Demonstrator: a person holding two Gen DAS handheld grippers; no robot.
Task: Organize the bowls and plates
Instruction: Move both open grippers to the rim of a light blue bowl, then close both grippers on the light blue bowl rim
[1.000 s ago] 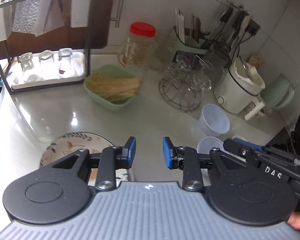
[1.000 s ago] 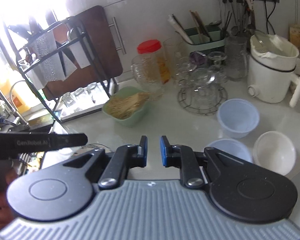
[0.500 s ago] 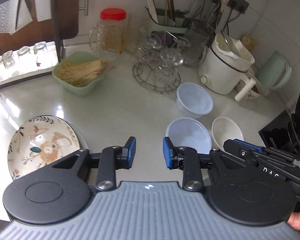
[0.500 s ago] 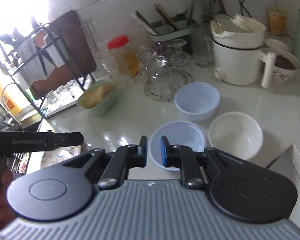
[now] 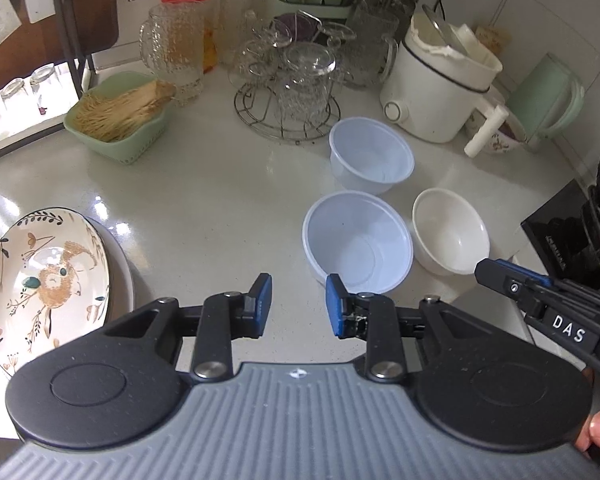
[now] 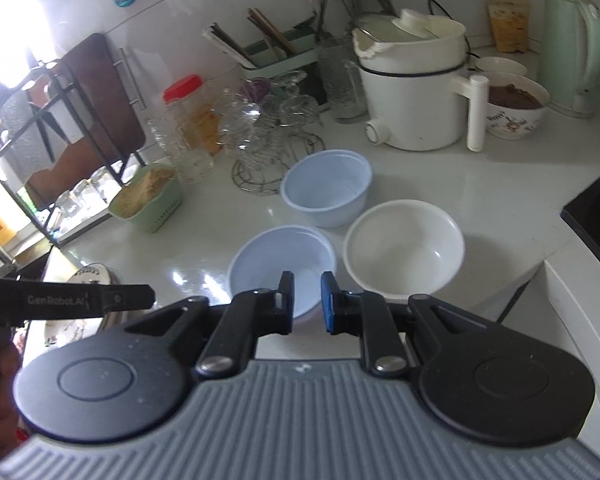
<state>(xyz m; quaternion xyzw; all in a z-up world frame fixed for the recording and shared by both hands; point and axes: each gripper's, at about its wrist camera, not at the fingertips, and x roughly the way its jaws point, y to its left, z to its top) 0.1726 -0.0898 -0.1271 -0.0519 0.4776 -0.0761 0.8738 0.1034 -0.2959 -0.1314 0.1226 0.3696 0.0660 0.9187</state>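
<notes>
Three empty bowls stand on the white counter: a near pale-blue bowl (image 5: 358, 242) (image 6: 281, 267), a far pale-blue bowl (image 5: 371, 160) (image 6: 326, 187) and a white bowl (image 5: 450, 232) (image 6: 404, 248). At the left, a floral plate (image 5: 40, 284) lies on top of a grey plate (image 5: 118, 268). My left gripper (image 5: 299, 304) is open and empty, just before the near blue bowl's left side. My right gripper (image 6: 307, 304) hovers over that bowl's near rim; its jaws are opening and hold nothing.
Behind the bowls are a wire stand of glasses (image 5: 288, 92), a white cooker pot (image 5: 440, 92), a green kettle (image 6: 572, 48) and a filled patterned bowl (image 6: 514, 106). A green basket of sticks (image 5: 120, 120) sits left. A black rack (image 5: 580, 232) borders the right edge.
Both grippers have swung right and lower, from the plate side toward the three bowls. The right gripper's jaws have widened a little.
</notes>
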